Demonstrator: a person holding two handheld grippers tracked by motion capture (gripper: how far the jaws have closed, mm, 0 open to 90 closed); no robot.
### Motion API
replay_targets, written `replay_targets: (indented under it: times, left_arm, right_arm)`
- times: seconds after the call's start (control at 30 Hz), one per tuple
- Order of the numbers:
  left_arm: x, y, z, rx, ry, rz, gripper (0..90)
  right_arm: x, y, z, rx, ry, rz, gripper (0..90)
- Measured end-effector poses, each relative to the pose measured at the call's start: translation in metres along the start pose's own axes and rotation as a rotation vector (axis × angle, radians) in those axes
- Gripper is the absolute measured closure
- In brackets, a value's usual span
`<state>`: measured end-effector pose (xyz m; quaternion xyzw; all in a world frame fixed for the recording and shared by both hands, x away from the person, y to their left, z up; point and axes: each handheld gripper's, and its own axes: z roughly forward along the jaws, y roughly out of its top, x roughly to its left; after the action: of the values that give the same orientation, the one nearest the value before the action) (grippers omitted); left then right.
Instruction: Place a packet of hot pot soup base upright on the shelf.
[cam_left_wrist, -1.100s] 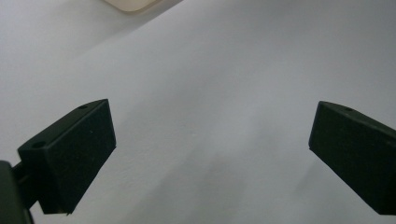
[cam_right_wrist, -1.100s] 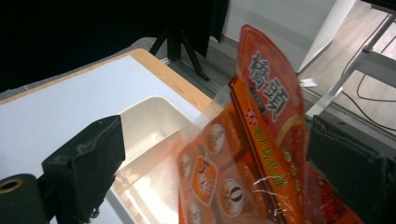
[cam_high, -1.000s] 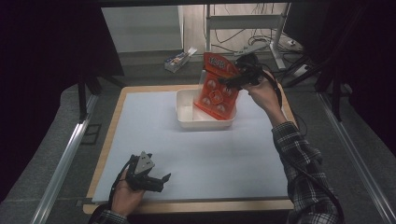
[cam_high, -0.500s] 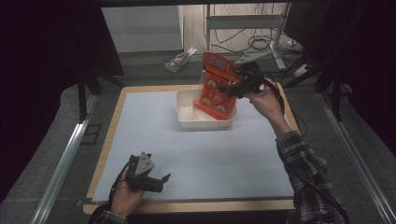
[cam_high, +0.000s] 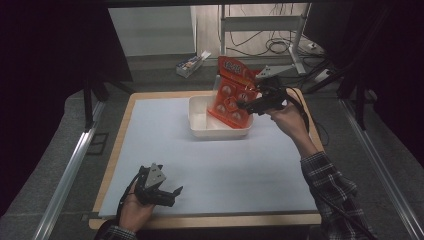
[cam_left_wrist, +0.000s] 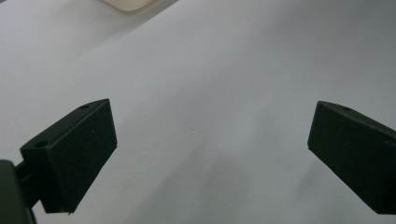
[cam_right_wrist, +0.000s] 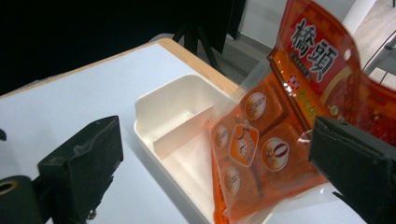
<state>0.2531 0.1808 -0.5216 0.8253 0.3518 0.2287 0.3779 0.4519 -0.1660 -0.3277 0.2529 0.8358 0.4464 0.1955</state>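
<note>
An orange snack packet (cam_high: 231, 92) stands tilted in a white divided tray (cam_high: 200, 117) at the back of the table. My right gripper (cam_high: 246, 104) is open at the packet's right side, jaws spread wide. In the right gripper view the packet (cam_right_wrist: 275, 126) rests with its lower end inside the tray (cam_right_wrist: 159, 102), and its right edge overlaps my far jaw of the right gripper (cam_right_wrist: 219, 144). My left gripper (cam_high: 174, 196) lies open near the front left of the table. The left gripper (cam_left_wrist: 210, 135) has only bare sheet between its jaws.
A pale sheet (cam_high: 225, 165) covers the wooden table (cam_high: 210, 220). A small box (cam_high: 192, 62) lies on the floor beyond the far edge, beside cables and a metal stand (cam_high: 295, 45). Aluminium rails (cam_high: 70, 170) run along both sides.
My right gripper has come down and a little toward me beside the packet. The packet and tray stay put, and the left gripper has not moved.
</note>
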Motion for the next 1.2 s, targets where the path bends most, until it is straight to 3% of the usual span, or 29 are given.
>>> replay_targets:
  times: [0.43,0.97,1.2]
  left_arm:
    - [-0.001,0.000,0.001,0.014,-0.002,0.008,1.2]
    - [-0.001,0.000,0.002,0.014,-0.003,0.010,1.3]
    - [-0.001,0.000,0.002,0.019,-0.003,0.019,1.2]
  right_arm:
    - [0.020,-0.018,-0.005,-0.005,0.023,-0.015,1.8]
    - [0.037,-0.044,-0.001,0.003,0.015,-0.022,1.8]
    - [0.042,-0.056,-0.003,0.002,0.031,-0.005,1.9]
